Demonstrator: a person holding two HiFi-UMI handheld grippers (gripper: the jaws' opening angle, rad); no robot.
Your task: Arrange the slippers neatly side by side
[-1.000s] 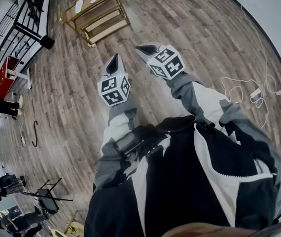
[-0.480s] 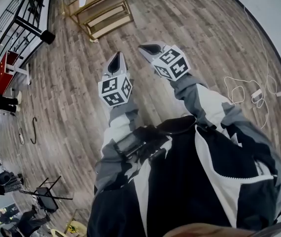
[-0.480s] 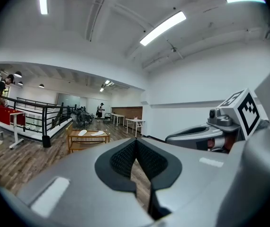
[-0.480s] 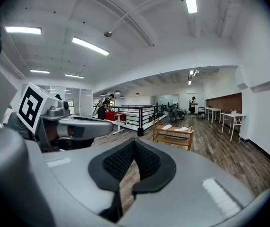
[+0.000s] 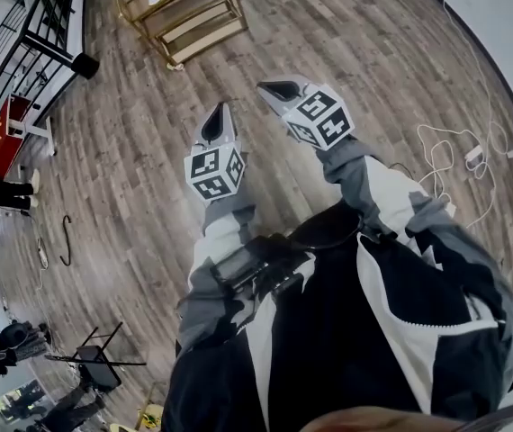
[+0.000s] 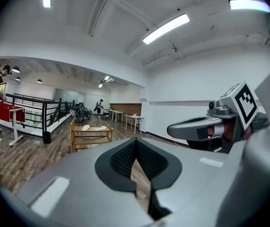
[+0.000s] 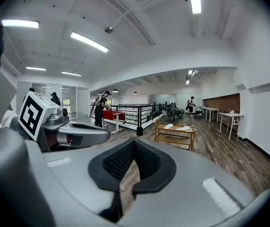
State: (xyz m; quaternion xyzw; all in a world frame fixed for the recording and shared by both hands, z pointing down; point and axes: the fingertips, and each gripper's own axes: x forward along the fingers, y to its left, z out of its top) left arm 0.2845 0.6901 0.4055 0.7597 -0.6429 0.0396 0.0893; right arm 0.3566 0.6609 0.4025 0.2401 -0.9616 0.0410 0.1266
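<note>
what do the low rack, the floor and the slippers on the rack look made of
Rack: probably pale wood, with a matt tan frame and shelves.
Floor: wood or wood-look planks, streaky mixed-brown boards with a slight sheen.
Slippers: white, too small to tell the material.

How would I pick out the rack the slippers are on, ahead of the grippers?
In the right gripper view, follow the black railing to its near end; just right of it a low light-wood rack stands on its own. Unlike the white tables by the far wall, it has open shelves and two white slippers lying on top.
</note>
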